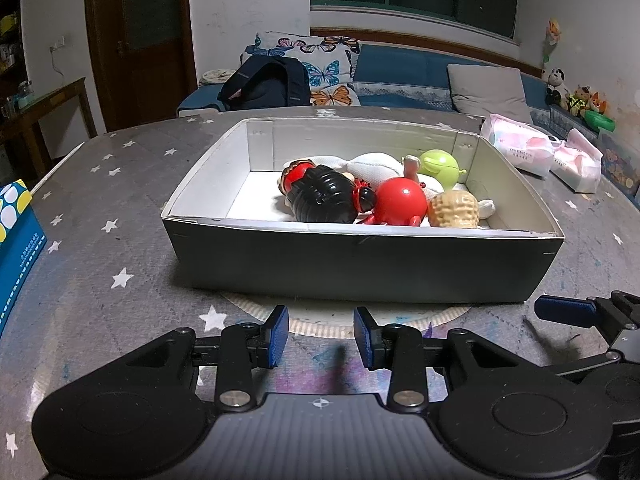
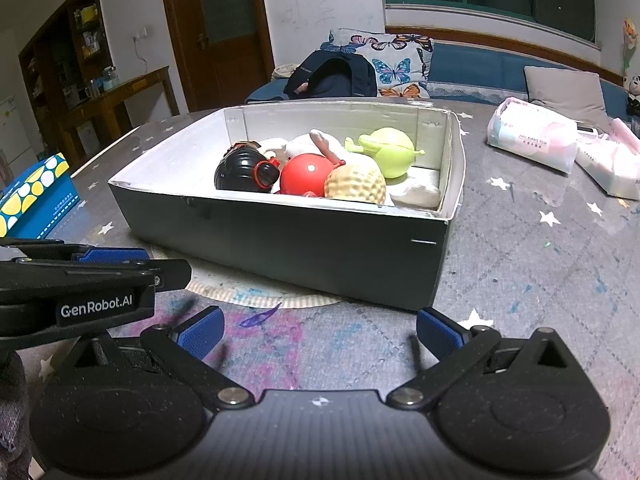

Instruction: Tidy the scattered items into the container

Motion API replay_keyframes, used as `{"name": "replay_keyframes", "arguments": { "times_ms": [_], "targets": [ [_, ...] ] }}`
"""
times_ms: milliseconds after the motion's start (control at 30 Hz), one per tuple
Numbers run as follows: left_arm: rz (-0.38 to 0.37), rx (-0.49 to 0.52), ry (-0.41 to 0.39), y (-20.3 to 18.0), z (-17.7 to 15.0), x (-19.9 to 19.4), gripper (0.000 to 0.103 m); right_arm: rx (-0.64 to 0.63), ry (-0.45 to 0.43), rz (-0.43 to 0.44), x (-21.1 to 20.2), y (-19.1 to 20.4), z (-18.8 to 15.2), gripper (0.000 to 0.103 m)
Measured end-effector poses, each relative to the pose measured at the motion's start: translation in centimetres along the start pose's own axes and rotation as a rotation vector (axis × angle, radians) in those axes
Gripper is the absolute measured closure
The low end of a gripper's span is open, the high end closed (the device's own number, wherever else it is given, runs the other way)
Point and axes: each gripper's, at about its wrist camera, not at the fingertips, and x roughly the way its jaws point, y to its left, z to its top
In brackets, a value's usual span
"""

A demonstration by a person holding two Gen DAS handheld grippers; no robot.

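Observation:
A dark box with a white inside [image 1: 360, 268] [image 2: 304, 240] stands on the table. In it lie a black-haired doll [image 1: 324, 196] [image 2: 244, 170], a red ball toy [image 1: 400, 200] [image 2: 306, 174], a tan ribbed toy [image 1: 454, 210] [image 2: 354, 184], a green round toy [image 1: 440, 164] [image 2: 390, 152] and a white plush [image 1: 372, 164]. My left gripper [image 1: 321, 338] is open and empty, low before the box's near wall. My right gripper [image 2: 320, 336] is wide open and empty, near the box's front right corner. Each gripper shows at the edge of the other's view.
A blue box with yellow and white dots [image 1: 16, 248] [image 2: 36, 196] stands at the left table edge. Tissue packs [image 1: 540, 152] [image 2: 532, 140] lie at the right. A round mat [image 1: 320, 320] lies under the box. A sofa with cushions is behind the table.

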Motion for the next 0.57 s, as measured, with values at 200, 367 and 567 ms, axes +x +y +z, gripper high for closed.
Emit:
{"name": "replay_keyframes", "arguments": {
  "times_ms": [200, 367, 567],
  "targets": [
    [-0.001, 0.0, -0.004, -0.04, 0.1, 0.15, 0.065, -0.004, 0.003, 0.003, 0.09, 0.09, 0.16, 0.0],
    [-0.004, -0.011, -0.014, 0.11, 0.2, 0.14, 0.066, -0.006, 0.001, 0.003, 0.15, 0.14, 0.19, 0.0],
    [-0.019, -0.009, -0.025, 0.19, 0.4, -0.09, 0.067, -0.002, -0.007, 0.001, 0.17, -0.07, 0.24, 0.0]
  ]
}}
